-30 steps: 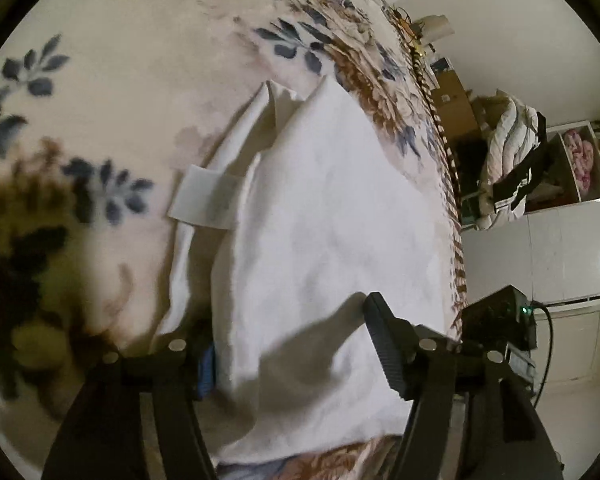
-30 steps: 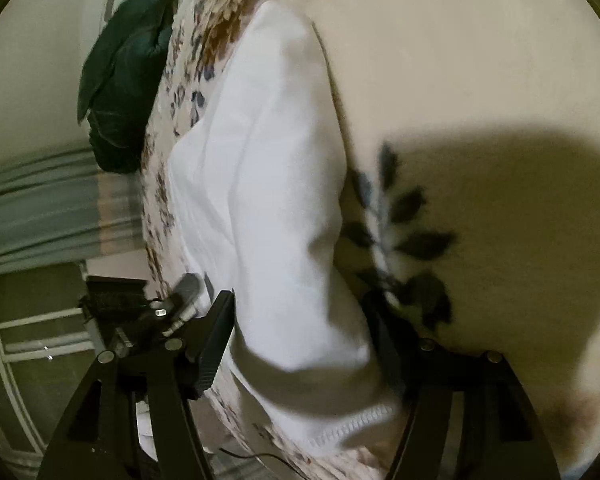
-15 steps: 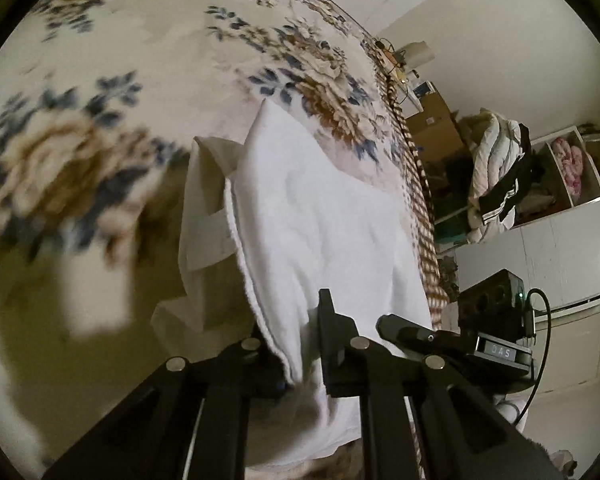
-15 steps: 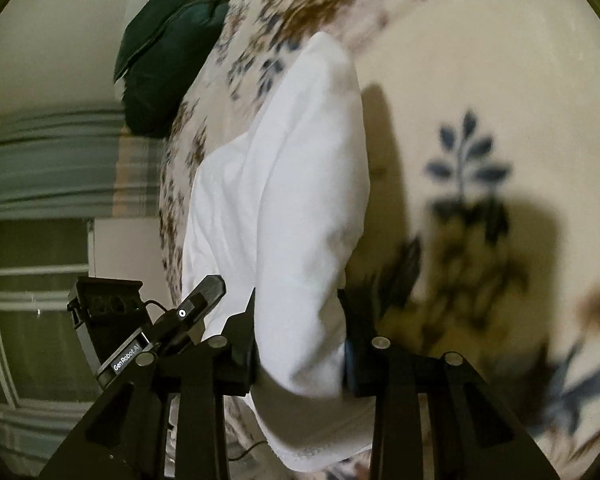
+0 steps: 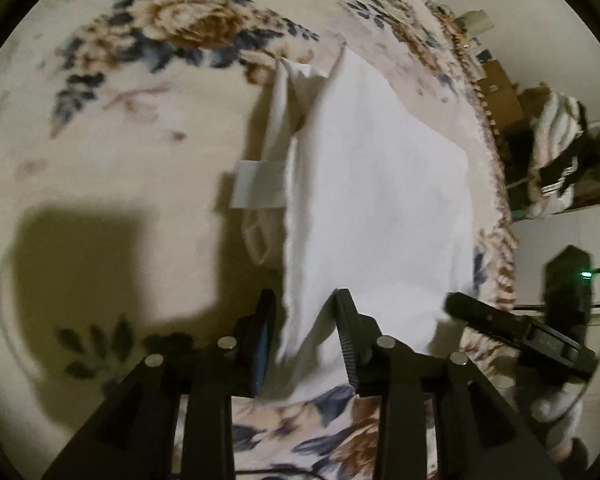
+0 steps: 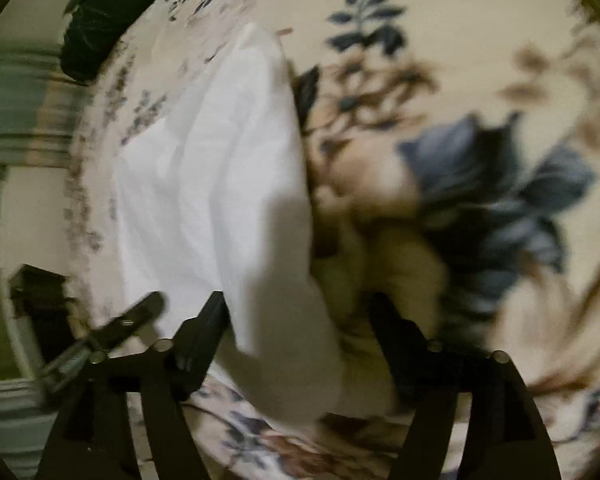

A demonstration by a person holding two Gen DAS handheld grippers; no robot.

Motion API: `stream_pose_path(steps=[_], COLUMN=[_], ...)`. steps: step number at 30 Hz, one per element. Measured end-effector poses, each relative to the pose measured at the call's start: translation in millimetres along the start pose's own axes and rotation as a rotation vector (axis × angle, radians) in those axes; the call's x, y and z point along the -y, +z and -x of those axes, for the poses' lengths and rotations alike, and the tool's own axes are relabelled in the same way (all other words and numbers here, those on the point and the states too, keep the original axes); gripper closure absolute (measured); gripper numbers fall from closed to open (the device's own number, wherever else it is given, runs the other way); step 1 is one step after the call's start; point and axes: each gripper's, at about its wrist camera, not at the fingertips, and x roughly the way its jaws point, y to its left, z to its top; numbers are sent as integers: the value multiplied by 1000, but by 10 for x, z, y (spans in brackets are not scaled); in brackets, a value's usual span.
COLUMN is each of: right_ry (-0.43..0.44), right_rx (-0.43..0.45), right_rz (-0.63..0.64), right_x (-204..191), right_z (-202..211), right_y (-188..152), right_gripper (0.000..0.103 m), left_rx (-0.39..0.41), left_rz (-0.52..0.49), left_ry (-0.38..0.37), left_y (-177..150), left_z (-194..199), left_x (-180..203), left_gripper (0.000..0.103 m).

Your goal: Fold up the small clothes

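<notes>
- A folded white garment [image 5: 376, 208] lies on a bed covered by a cream floral blanket [image 5: 140, 128], close to the bed's near edge.
- In the left wrist view, the left tongs [image 5: 304, 332] are released, their fingers parted on either side of the garment's near edge, which hangs between them.
- A white strap [image 5: 256, 190] pokes out from the garment's left side.
- In the blurred right wrist view, the right tongs [image 6: 296, 328] are released and spread wide around the garment's [image 6: 216, 184] near end.
- A dark green pillow [image 6: 104, 12] sits at the far left.
</notes>
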Motion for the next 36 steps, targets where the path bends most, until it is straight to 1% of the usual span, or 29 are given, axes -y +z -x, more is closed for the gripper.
stream_pose_path(steps=[1, 2, 3, 5, 6, 7, 8, 9, 11, 13, 19, 22, 26, 29, 32, 36], right_ry=[-44, -90, -153, -297, -343, -385, -440, -468, -491, -512, -504, -508, -510, -512, -510, -506], right_rx=[15, 31, 54, 128, 163, 200, 248, 276, 326, 357, 405, 451, 507, 535, 564, 600], right_rz=[22, 45, 71, 128, 144, 155, 166, 166, 154, 163, 171, 190, 197, 202, 193, 193], right_x=[-47, -123, -201, -400, -526, -593, -685, -785, -875, -984, -1341, -1520, -1749, -1931, -2122, -2355], right_z=[48, 87, 162, 355, 425, 528, 660, 739, 987, 1195, 1818, 2162, 2675, 3038, 3452, 3950], right_y=[-37, -68, -104, -167, -150, -132, -194, -195, -326, -460, -910, -1155, -1562, -1902, -2319, -2832], right_gripper=[22, 19, 13, 5, 2, 2, 1, 1, 1, 1, 1, 1, 1, 1, 1, 1], left_rx=[11, 43, 69, 132, 152, 173, 195, 216, 239, 243, 264, 282, 301, 322, 344, 355], left_rz=[-10, -42, -69, -118, -130, -145, -161, -179, -208, -217, -247, -262, -288, -312, -339, -355], left_ry=[32, 89, 134, 220, 246, 279, 312, 344, 382, 396, 368, 356, 328, 329, 331, 318], left_y=[-2, -3, -18, -35, -43, -60, -79, -107, -171, -254, -607, -808, -1098, -1329, -1557, -1823], left_z=[41, 127, 184, 358, 419, 498, 586, 688, 894, 1087, 1704, 2037, 2528, 2920, 3324, 3724], left_x=[36, 114, 170, 327, 369, 425, 479, 554, 676, 743, 1037, 1178, 1319, 1434, 1557, 1671], left_gripper=[74, 74, 71, 56, 50, 31, 19, 16, 16, 16, 16, 16, 16, 16, 16, 16])
